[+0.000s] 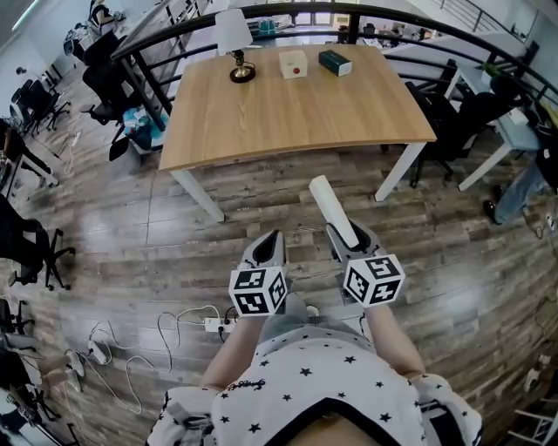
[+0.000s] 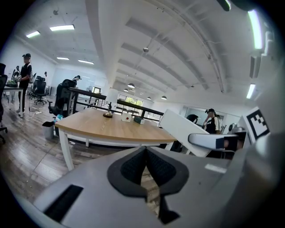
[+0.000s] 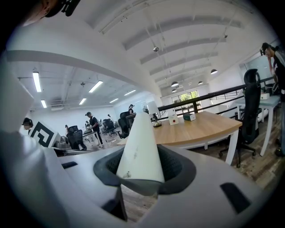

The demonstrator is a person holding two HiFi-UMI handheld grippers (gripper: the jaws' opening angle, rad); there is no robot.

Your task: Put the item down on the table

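Observation:
My right gripper is shut on a white tube that sticks out forward and up from between its pads, over the wooden floor short of the table. In the right gripper view the tube fills the space between the jaws. My left gripper hangs beside it, shut with nothing in it; its dark pads meet in the left gripper view. The light wooden table stands ahead, and the tube shows to the right in the left gripper view.
At the table's far edge stand a lamp, a white box with a red dot and a dark green box. A curved black railing runs behind. Office chairs stand left and right. Cables and a power strip lie on the floor.

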